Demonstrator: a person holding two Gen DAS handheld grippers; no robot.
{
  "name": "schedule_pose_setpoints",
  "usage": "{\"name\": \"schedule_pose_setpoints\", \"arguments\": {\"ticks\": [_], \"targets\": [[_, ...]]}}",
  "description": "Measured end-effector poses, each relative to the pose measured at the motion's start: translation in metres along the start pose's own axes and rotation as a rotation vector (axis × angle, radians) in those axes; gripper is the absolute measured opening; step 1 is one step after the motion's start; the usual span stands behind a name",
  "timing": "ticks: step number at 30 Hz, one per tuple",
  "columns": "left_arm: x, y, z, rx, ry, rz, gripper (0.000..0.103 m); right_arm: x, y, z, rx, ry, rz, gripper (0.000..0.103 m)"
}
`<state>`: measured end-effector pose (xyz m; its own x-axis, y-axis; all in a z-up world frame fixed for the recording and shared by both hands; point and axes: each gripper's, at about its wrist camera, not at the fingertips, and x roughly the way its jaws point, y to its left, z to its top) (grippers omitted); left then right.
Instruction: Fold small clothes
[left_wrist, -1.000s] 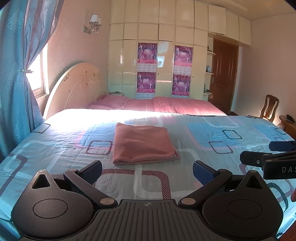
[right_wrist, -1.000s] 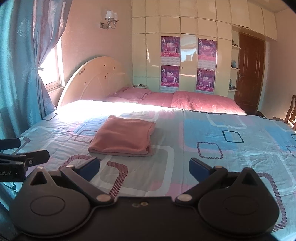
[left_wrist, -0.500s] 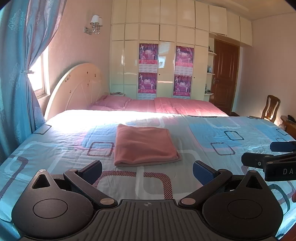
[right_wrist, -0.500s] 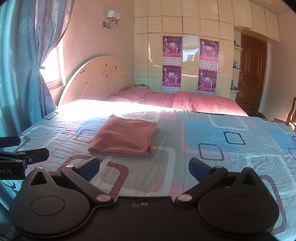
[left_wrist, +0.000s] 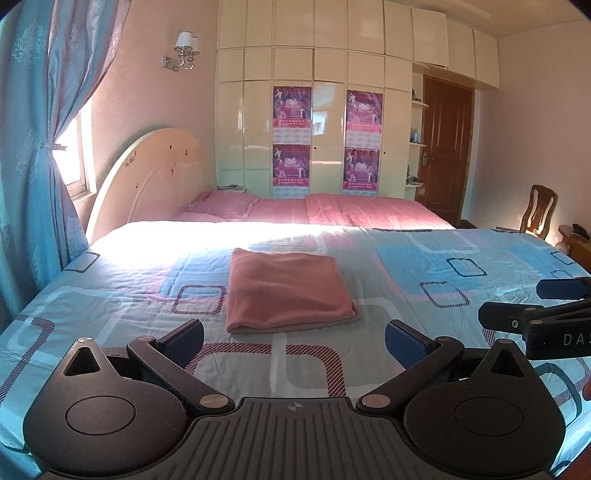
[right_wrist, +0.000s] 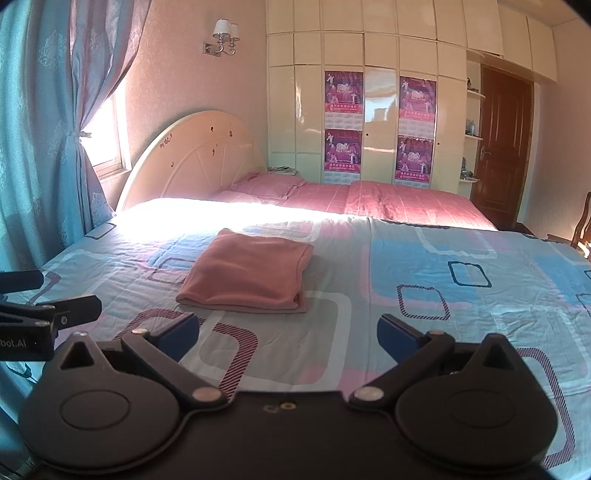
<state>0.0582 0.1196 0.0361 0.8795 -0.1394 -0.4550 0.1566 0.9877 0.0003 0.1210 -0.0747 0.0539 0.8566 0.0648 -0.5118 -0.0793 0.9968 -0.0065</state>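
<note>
Pink folded cloth (left_wrist: 286, 291) lies flat on the patterned bedsheet (left_wrist: 424, 266).

Both tools hang above the near edge of the bed, clear of the cloth: the left gripper (left_wrist: 293, 338) with its blue pads (left_wrist: 404, 341) spread wide apart and holding nothing, the right gripper (right_wrist: 288, 338) likewise gaping and empty.
</note>
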Motion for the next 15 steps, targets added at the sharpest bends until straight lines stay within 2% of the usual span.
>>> {"name": "schedule_pose_setpoints", "arguments": {"ticks": [10,15], "targets": [[-0.0004,0.0023,-0.0014,0.008,-0.008,0.003,0.103,0.0023,0.0007,0.0006,-0.003,0.004,0.0,0.102],[0.0014,0.0032,-0.0008,0.006,-0.025,0.033,0.103,0.0042,0.0011,-0.0001,-0.003,0.007,0.002,0.102]]}}
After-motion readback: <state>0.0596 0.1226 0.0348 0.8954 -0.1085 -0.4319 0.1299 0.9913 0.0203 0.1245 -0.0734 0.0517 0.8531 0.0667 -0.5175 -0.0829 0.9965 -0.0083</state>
